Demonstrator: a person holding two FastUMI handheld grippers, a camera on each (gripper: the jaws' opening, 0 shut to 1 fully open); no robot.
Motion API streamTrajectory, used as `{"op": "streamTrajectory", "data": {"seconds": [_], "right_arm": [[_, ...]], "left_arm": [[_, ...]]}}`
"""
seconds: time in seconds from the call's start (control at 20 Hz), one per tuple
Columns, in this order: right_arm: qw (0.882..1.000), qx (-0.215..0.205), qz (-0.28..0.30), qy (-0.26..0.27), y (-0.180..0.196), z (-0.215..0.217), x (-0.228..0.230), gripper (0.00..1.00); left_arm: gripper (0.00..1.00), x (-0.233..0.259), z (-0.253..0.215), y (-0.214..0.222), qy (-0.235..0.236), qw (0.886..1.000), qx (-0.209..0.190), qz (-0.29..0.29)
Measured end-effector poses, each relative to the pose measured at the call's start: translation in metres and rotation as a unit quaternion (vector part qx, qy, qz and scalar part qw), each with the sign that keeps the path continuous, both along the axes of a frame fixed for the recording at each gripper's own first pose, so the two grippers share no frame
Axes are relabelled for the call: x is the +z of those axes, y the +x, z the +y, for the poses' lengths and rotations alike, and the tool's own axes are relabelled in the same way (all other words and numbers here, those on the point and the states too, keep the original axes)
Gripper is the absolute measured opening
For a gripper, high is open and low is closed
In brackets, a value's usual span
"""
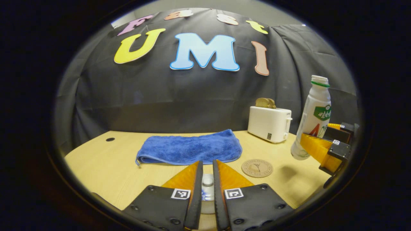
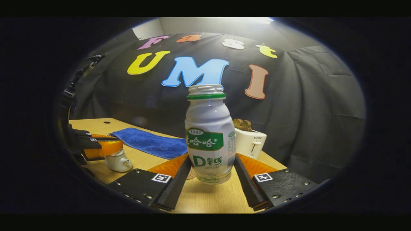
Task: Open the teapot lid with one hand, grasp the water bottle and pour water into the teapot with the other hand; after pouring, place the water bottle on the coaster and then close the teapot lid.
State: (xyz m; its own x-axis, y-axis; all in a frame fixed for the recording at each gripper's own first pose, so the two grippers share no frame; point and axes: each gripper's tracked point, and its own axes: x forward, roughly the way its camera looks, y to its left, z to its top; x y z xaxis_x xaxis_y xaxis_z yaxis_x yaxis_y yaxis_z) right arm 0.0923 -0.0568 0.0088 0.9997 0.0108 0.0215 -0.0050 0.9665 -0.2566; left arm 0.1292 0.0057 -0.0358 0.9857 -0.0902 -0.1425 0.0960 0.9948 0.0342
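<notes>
So the water bottle (image 2: 210, 134) is up off the table (image 2: 208, 199), cap off, pinched on both sides by the right gripper (image 2: 212, 166). Coaster (image 1: 257, 168) lies just below it, empty. Left of the coaster, the left gripper (image 1: 207, 183) is clamped on the teapot lid (image 1: 207, 180) knob. Blue towel (image 1: 189, 148) and toaster (image 1: 269, 123) sit behind the coaster.

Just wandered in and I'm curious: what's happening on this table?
A person works two hand-held claws. The right claw is shut on an uncapped water bottle, held upright above the table. The left claw is closed around the knob of the teapot lid. The coaster lies bare near a blue towel and toaster.
</notes>
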Motion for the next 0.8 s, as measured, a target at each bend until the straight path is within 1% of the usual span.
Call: {"op": "streamTrajectory", "data": {"seconds": [0.3, 0.5, 0.65, 0.8], "right_arm": [[1.000, -0.002, 0.009, 0.000, 0.002, 0.000, -0.004, 0.79], [1.000, 0.001, 0.018, 0.004, 0.003, 0.001, -0.011, 0.79], [1.000, 0.010, 0.016, 0.013, 0.005, 0.004, -0.012, 0.79], [0.999, 0.024, 0.024, 0.028, 0.013, 0.014, -0.008, 0.79]], "left_arm": [[0.31, 0.015, 0.003, -0.005, -0.006, 1.000, -0.001, -0.025], [0.31, 0.021, 0.007, -0.007, -0.009, 0.999, 0.003, -0.030], [0.31, 0.023, 0.006, -0.009, -0.016, 0.999, 0.000, -0.033], [0.31, 0.027, 0.011, -0.010, -0.017, 0.999, 0.006, -0.038]]}}
